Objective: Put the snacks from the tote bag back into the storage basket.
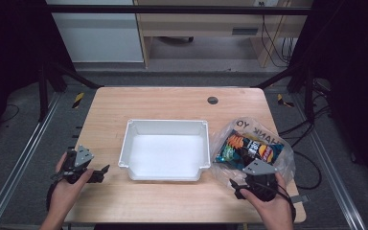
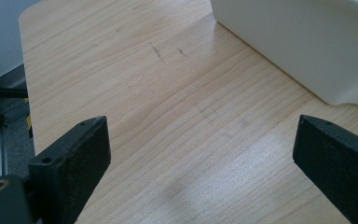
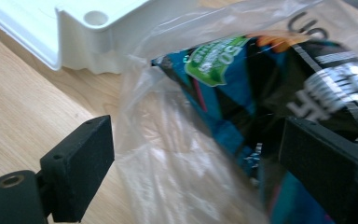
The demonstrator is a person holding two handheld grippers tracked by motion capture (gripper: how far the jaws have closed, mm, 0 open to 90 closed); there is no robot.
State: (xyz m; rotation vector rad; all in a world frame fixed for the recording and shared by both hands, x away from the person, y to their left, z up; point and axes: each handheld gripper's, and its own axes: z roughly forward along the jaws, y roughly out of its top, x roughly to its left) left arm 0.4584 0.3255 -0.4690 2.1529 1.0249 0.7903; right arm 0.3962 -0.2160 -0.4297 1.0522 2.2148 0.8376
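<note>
A pale wooden worktop [image 1: 172,103] stands between dark frame posts, with grey floor and cabinet fronts beyond its far edge. In the middle sits a white plastic tub [image 1: 166,123], hollow side up and bare inside, likely set there as the place to receive things.

To the right of the tub lies a clear plastic bag [image 1: 280,165], crumpled, with a blue and black snack packet [image 1: 249,149] inside it. The bag rests near the right edge, just beside the tub's right wall, its loose mouth turned towards the near side where the person stands.

The right claw [image 1: 237,188] sits at the bag's near end. In the right gripper view its jaws stand wide apart, released, with the clear film [image 3: 177,154] and the packet's corner [image 3: 242,116] between them but no pad pressing on either. It looks lined up that way to take hold of the bag's edge.

The left claw [image 1: 100,172] rests at the near left, well apart from the bag, pointing towards the tub. Its jaws are spread over bare wood, holding nothing, probably waiting to help.
</note>
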